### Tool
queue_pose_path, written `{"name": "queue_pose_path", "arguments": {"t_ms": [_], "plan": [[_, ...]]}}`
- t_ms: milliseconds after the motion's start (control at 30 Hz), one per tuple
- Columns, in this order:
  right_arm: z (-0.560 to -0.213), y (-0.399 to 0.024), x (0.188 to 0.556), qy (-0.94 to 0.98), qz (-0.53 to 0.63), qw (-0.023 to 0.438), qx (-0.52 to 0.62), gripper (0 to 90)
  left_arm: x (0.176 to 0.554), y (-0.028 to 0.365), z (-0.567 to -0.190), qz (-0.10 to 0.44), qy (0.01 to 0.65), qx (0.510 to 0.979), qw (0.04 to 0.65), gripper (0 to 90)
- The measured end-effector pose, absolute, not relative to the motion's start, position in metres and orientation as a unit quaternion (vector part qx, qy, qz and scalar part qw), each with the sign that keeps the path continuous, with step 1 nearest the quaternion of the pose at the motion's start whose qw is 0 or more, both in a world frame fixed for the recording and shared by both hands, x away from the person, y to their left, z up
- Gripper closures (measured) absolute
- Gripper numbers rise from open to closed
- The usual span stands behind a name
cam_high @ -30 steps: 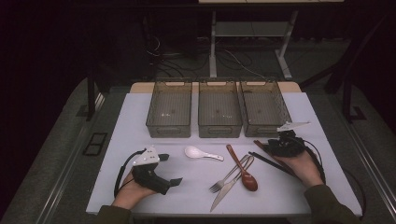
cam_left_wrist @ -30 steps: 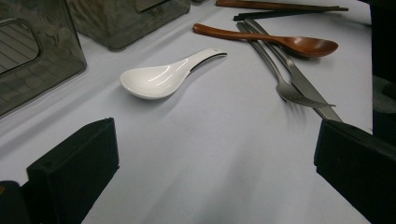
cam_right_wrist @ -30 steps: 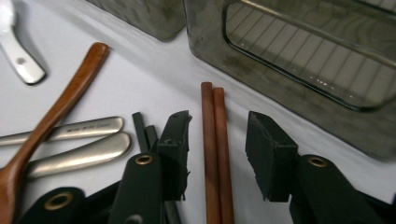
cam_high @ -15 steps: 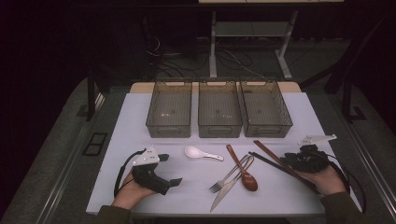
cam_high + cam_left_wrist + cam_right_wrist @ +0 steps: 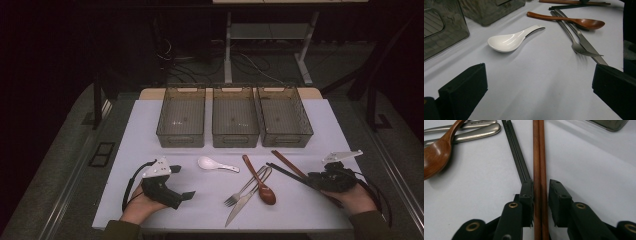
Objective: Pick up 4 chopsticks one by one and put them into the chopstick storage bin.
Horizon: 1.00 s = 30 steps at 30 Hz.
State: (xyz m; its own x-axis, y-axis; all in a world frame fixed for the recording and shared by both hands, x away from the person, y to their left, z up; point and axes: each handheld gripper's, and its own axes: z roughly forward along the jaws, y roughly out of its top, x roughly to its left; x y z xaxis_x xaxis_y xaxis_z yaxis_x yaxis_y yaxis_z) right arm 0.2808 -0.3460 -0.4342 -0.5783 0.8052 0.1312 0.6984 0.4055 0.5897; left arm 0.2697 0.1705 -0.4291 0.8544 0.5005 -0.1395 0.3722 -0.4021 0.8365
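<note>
Between closing jaws — brown chopsticks [image 5: 539, 157]

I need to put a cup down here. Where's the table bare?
Bare: the strip between the left gripper and the white spoon, and the table's left margin beside the three bins. Crowded: right of centre, where fork, knife, wooden spoon and chopsticks cluster.
</note>
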Motion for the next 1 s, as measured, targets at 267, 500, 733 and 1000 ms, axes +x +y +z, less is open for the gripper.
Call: {"name": "queue_pose_path", "arguments": {"t_ms": [267,500,733,1000], "plan": [[-0.435,-0.349,0.283,0.835,0.302,0.087,0.452,77.0,0.27,0.17,-0.429,0.067,0.261,0.834,0.481,0.0],[-0.435,-0.355,0.288,0.836,0.294,0.104,0.452,76.8,0.27,0.17,-0.429,0.066,0.26,0.835,0.48,0.0],[-0.436,-0.362,0.293,0.837,0.295,0.114,0.447,77.7,0.27,0.17,-0.429,0.066,0.261,0.835,0.479,0.0],[-0.431,-0.362,0.29,0.836,0.313,0.122,0.434,72.1,0.27,0.17,-0.429,0.067,0.26,0.835,0.48,0.0]]}}
